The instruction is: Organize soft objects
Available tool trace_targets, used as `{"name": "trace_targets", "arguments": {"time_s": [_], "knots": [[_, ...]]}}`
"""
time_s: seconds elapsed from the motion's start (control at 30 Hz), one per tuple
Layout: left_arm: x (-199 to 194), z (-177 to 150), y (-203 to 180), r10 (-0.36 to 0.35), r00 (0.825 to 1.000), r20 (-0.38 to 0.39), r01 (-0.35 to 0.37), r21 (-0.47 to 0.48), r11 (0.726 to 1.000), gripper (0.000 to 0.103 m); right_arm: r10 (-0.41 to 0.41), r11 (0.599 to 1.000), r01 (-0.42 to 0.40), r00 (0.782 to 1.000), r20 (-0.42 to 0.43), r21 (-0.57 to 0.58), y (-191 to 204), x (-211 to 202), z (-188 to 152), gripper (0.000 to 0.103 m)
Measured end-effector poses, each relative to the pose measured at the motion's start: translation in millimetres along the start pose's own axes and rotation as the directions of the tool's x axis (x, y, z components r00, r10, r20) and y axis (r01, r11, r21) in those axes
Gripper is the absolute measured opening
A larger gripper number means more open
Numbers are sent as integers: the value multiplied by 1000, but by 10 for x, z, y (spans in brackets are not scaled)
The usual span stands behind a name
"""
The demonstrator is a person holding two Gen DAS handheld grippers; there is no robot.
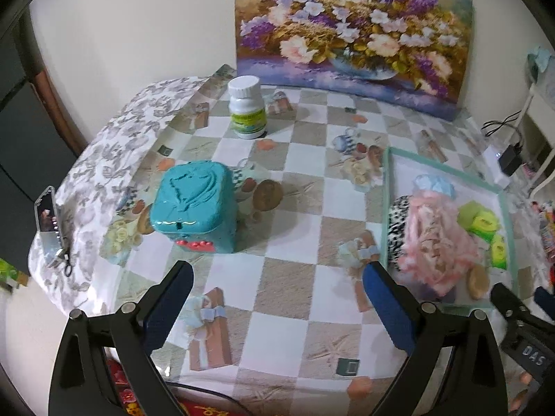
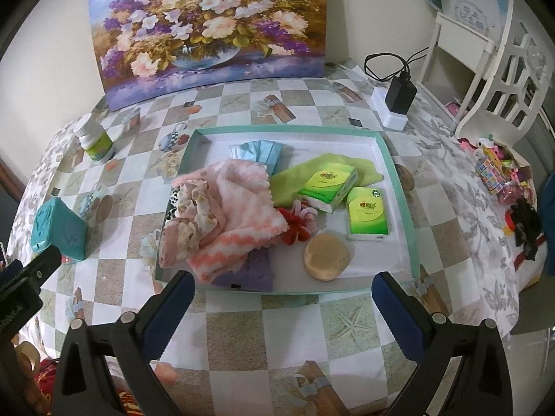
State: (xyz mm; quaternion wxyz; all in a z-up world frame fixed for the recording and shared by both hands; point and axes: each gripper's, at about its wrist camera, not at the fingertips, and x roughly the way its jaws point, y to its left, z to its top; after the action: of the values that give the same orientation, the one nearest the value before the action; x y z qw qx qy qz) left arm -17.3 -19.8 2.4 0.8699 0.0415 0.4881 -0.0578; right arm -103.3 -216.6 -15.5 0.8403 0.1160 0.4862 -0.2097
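Just ahead of the right gripper point(image 2: 282, 312) — jaws spread wide, nothing between them — a fluffy pink-and-white knitted cloth point(image 2: 239, 215) lies heaped inside the shallow teal-rimmed tray point(image 2: 399, 187). Probably light and floppy — best pinched at a raised fold.

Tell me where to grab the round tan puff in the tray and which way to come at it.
Grip the round tan puff across its rim, coming down from above with the right gripper, which is open and empty. It lies flat on the tray floor, so only its thin edge offers opposing sides. Its near and right sides look clear; the red and pink scrunchie sits close at its far left.
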Motion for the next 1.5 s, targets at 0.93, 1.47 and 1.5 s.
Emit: {"name": "trace_targets", "arguments": {"time_s": [0.93,1.47,1.5], "knots": [[209,-41,-67,36,992,-123,-31,39,999,98,34,998,-33,999,8,-61,111,23,8,103],[290,-52,43,52,985,-167,-53,-4,999,98,30,998,-30,1000,2,-61,101,33,13,103],[291,-52,43,52,985,-167,-53,-4,999,98,31,998,-31,1000,2,-60,100,35,13,103]]}}
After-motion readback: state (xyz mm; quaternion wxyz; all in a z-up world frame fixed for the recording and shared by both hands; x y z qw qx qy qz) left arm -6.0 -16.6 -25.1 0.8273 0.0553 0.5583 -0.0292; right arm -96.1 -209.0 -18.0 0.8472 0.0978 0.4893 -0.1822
